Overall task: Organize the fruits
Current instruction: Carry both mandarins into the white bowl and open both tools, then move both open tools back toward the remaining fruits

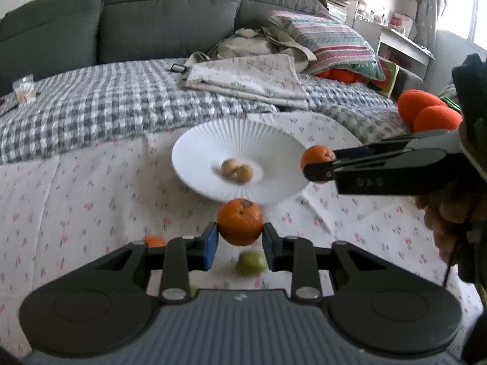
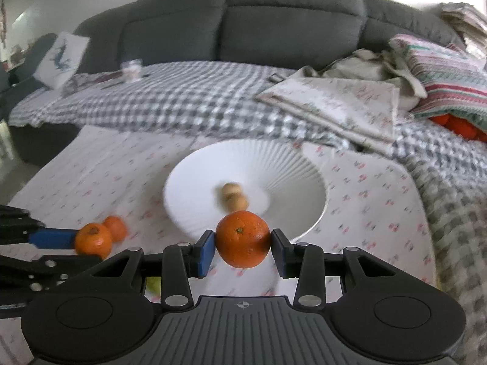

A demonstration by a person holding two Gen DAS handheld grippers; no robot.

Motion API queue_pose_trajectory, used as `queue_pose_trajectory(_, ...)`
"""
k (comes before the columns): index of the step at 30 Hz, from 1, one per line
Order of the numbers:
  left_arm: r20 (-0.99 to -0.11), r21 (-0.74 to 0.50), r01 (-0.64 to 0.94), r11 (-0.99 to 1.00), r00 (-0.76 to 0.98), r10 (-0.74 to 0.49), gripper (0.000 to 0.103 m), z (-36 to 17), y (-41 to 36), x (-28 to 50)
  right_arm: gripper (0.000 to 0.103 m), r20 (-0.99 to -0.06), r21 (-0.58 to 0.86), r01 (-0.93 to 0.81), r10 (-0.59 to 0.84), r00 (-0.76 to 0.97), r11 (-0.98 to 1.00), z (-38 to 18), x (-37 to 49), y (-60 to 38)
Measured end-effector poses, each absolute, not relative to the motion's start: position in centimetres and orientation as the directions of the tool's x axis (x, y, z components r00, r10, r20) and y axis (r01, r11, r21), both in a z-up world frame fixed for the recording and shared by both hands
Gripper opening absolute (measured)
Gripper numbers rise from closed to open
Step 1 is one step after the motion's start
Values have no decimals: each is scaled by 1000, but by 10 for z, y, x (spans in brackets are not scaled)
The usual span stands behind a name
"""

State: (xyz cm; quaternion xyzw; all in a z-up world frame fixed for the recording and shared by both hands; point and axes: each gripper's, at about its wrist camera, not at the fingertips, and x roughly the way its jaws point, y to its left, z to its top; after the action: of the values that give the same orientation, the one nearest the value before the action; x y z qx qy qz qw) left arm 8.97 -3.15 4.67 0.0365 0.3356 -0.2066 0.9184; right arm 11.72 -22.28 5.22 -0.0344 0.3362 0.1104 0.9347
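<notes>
A white ribbed plate (image 1: 210,140) (image 2: 292,164) sits on the floral cloth and holds two small tan fruits (image 1: 236,169) (image 2: 233,197). My left gripper (image 1: 239,245) is shut on an orange (image 1: 240,222), held just short of the plate's near rim; it shows in the right wrist view (image 2: 92,241) too. My right gripper (image 2: 242,252) is shut on another orange (image 2: 243,238), above the plate's near rim; in the left wrist view this orange (image 1: 316,158) sits at the plate's right edge. A third orange (image 1: 154,241) (image 2: 116,227) and a green fruit (image 1: 250,262) lie on the cloth.
A grey sofa (image 1: 170,9) with a checked blanket (image 1: 100,106), folded cloths (image 1: 246,79) and a striped pillow (image 1: 328,45) stands behind the table. Orange plush balls (image 1: 426,111) lie to the right. The table's left edge (image 2: 45,164) drops to the floor.
</notes>
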Motion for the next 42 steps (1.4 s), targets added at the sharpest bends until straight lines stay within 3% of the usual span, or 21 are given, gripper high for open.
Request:
queue_pose_trajectory(21,-628,44,380,924,730,-270,30,6,-82,171,39,-678,-25,-216,143,721,976,11,177,-222)
queue_pose_trajectory(25,-633,49,371,927,730,-259,31,0,-82,179,40,-678,27,-203,168,716,979,9,181,-230)
queue_pose_trajectory(31,-631,68,374,925,734,-250,32,-4,-83,181,53,-679,47,-174,160,716,984,9,182,-233)
queue_pose_trajectory(32,-632,68,374,925,733,-250,34,-4,-84,181,54,-680,49,-167,155,717,985,9,182,-234)
queue_pose_trajectory(34,-630,65,384,921,731,-260,57,-3,-84,180,54,-679,57,-150,149,719,987,10,182,-236)
queue_pose_trajectory(36,-618,80,372,925,746,-246,70,-1,-84,177,60,-676,65,-129,139,724,990,13,181,-240)
queue_pose_trajectory(42,-616,76,380,922,745,-256,72,2,-79,172,61,-674,86,-89,124,728,992,17,177,-250)
